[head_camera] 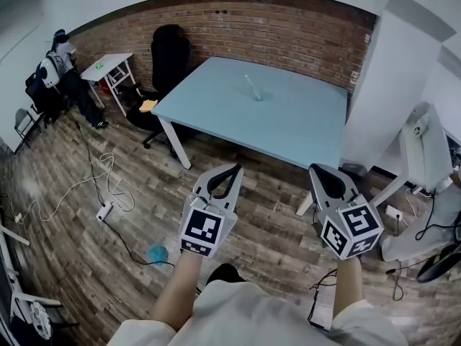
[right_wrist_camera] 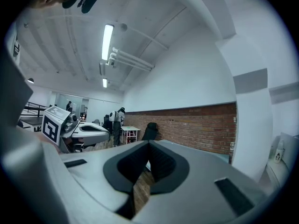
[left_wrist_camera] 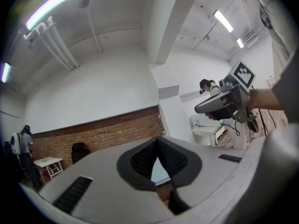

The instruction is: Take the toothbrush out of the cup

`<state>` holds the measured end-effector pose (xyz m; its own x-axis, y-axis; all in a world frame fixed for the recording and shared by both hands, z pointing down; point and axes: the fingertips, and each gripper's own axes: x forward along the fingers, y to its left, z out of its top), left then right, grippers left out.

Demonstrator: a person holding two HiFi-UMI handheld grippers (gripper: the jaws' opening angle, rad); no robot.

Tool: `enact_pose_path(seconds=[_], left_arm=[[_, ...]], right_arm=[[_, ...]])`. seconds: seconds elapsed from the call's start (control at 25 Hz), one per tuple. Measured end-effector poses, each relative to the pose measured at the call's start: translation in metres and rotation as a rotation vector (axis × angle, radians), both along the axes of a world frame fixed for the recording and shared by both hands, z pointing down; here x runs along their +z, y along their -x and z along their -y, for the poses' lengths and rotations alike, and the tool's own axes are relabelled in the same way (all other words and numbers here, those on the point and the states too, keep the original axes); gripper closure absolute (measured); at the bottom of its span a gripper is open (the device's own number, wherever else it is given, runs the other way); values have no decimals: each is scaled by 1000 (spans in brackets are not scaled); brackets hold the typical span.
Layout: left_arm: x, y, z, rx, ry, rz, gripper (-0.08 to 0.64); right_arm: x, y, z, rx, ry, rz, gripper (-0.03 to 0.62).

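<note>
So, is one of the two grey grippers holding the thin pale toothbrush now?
No, the toothbrush stands far ahead on the light blue table, and the left gripper and right gripper are shut and empty.

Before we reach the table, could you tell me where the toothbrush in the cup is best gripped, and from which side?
Probably the bare length of the toothbrush that sticks out above the cup, coming from above: it leans up and left in the head view, so that end is free.

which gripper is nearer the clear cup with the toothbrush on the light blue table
Left, slightly. The left gripper is short of the light blue table, nearly in line with the clear cup; the right gripper is just as far back but further right.
</note>
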<state>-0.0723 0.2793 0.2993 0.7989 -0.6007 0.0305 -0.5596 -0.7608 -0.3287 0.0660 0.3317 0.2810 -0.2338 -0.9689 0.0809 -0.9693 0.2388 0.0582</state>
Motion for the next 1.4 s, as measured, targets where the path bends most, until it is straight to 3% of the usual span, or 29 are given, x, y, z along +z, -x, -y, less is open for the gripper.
enact_pose_path(seconds=[0.36,0.68,0.96,1.4], left_arm=[[8,-25,46,-15,12,-11,549],[10,-50,141,21,4,-5,549],[-3,-72,231,22,7,-16,549],[-2,-84,311,35,35,-6,549]], right_arm=[[12,-31,36,11,6,-8,590],[12,-55,133,49,11,-24,591],[2,-62,210,27,15,-62,590],[8,-70,297,26,40,-22,591]])
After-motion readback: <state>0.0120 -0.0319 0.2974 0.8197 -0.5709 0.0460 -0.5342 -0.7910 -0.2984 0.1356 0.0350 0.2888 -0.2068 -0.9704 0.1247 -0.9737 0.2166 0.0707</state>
